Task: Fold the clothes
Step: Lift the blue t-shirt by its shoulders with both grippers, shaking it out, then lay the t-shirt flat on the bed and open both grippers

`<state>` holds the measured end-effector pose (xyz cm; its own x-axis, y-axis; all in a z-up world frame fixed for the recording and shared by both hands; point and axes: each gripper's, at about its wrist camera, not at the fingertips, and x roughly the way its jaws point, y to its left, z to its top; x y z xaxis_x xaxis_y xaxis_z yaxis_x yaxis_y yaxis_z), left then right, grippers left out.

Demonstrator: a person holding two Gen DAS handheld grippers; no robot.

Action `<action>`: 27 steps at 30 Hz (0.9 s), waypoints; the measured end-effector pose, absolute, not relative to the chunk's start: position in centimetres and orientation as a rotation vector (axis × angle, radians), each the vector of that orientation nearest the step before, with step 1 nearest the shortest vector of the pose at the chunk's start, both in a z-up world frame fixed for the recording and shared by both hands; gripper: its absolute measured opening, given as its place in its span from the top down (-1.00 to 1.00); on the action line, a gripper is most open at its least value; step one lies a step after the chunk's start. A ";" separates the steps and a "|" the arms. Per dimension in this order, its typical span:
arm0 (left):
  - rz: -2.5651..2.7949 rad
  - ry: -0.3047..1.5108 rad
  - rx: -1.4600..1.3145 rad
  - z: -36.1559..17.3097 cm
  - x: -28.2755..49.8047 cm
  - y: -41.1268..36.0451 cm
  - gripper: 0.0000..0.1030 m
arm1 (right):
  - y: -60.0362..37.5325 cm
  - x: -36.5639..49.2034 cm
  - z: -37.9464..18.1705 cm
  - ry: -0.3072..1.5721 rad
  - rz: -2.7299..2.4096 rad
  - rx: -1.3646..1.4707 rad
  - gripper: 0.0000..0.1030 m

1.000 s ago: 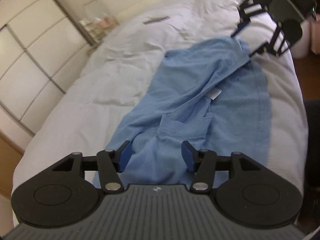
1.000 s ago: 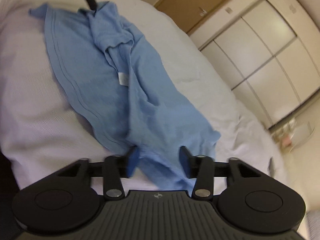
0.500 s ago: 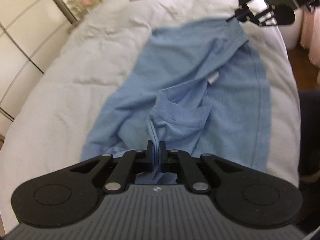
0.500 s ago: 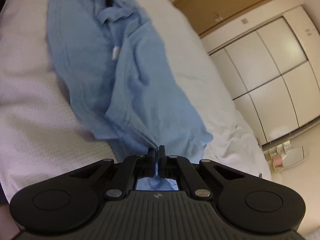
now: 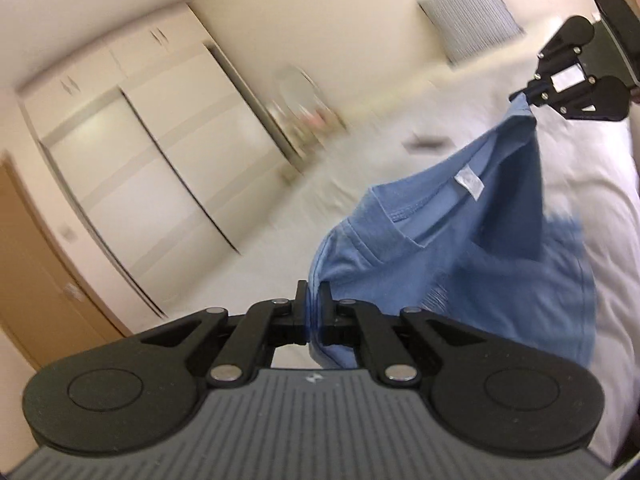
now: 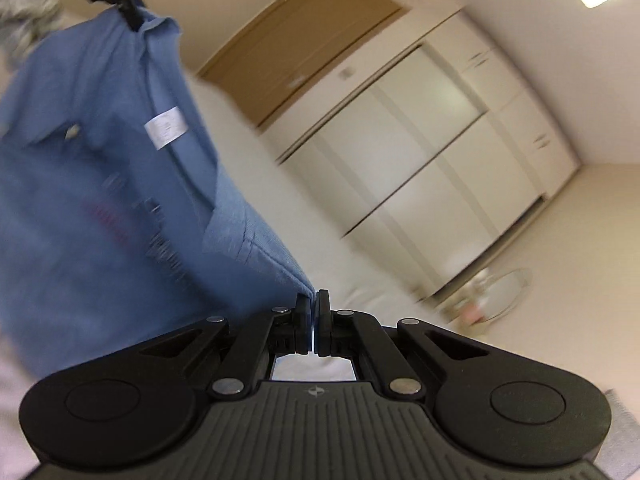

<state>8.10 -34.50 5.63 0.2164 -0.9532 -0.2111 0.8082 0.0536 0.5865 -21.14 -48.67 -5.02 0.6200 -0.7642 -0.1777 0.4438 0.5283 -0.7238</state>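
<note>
A light blue T-shirt [image 5: 472,248] hangs in the air above the white bed [image 5: 592,184], stretched between both grippers. My left gripper [image 5: 313,292] is shut on one shoulder edge of the T-shirt, right in front of its camera. My right gripper [image 5: 524,98] shows at the upper right of the left wrist view, pinching the other end. In the right wrist view my right gripper [image 6: 313,300] is shut on a corner of the T-shirt [image 6: 88,184], and my left gripper [image 6: 134,20] grips the cloth at the top left. A white neck label [image 5: 468,183] faces the left camera.
White sliding wardrobe doors [image 5: 160,176] and a wooden door [image 5: 36,272] line the wall beyond the bed. A small stand with a round mirror and bottles [image 5: 304,108] stands by the wardrobe. A grey pillow [image 5: 468,12] lies at the head of the bed.
Both grippers went from open over the flat shirt to shut on its edges. Then both rose, and the shirt came up off the bed and now hangs between them.
</note>
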 end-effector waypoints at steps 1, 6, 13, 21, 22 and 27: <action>-1.341 -0.298 0.654 7.0 7.4 -33.5 0.97 | -48.3 -21.5 -3.6 0.486 -0.781 -0.694 1.00; -1.268 -0.426 0.512 13.2 4.3 -28.2 0.97 | -44.3 -23.8 4.0 0.295 -0.878 -0.753 1.00; -1.201 -0.556 0.432 20.3 1.9 -25.0 0.97 | -39.7 -27.3 11.9 0.077 -0.943 -0.825 1.00; -1.166 -0.491 0.466 21.6 5.3 -33.8 0.97 | -44.2 -24.5 15.4 0.038 -0.959 -0.858 1.00; -1.162 -0.472 0.473 21.0 6.0 -35.5 0.97 | -45.1 -24.0 15.4 0.045 -0.961 -0.855 1.00; -1.155 -0.308 0.531 16.0 10.8 -44.4 0.97 | -51.6 -19.3 12.9 0.121 -0.945 -0.838 1.00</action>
<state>10.78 -44.41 15.98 0.3817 -0.9235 -0.0377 0.7820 0.3009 0.5458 -19.26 -51.56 12.94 0.6036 -0.7555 0.2546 0.6668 0.3034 -0.6807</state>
